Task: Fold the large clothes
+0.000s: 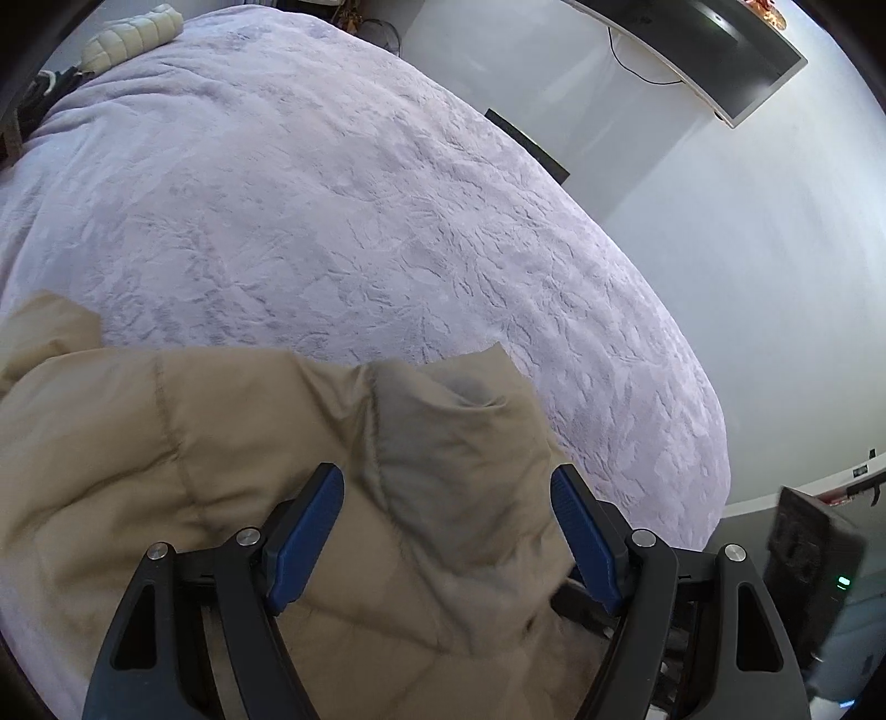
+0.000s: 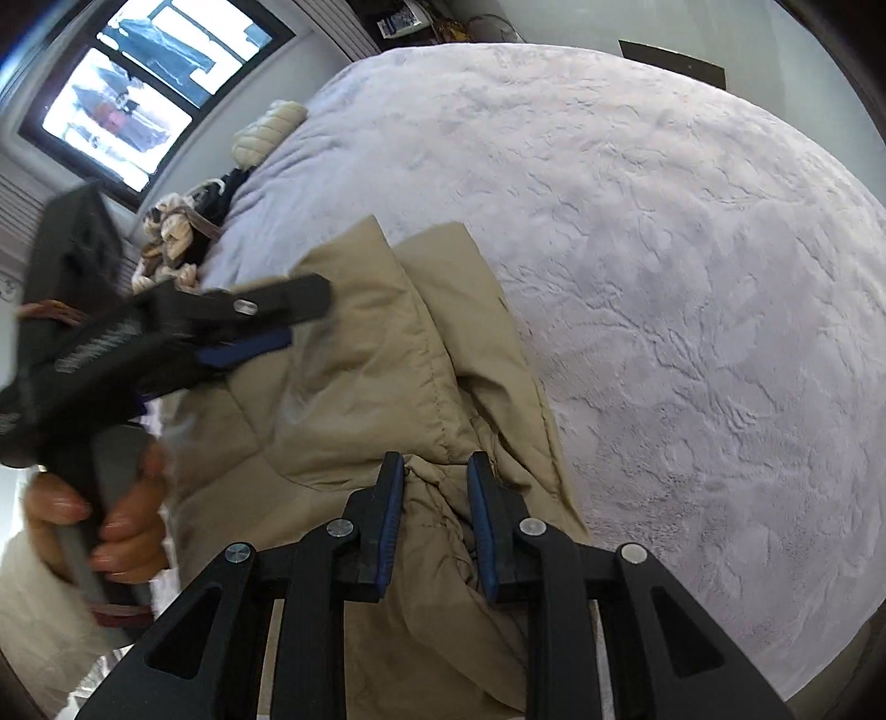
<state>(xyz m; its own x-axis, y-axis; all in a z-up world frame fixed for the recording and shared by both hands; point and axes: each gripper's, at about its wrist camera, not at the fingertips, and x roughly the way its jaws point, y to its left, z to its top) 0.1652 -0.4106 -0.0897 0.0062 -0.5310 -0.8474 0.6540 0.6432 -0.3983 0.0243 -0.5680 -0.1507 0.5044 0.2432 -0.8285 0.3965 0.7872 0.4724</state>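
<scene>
A beige padded jacket lies crumpled on the near part of a lilac bedspread. My left gripper hovers over the jacket with its blue pads wide apart, a greyish puffed fold rising between them without being pinched. In the right wrist view that left gripper appears blurred at the left, held by a person's hand. My right gripper stands narrow, its pads pressing a bunched fold of the jacket's edge.
A cream quilted pillow and a heap of dark and pale clothes sit at the bed's far side under a window. A wall-mounted screen hangs beyond the bed's right edge.
</scene>
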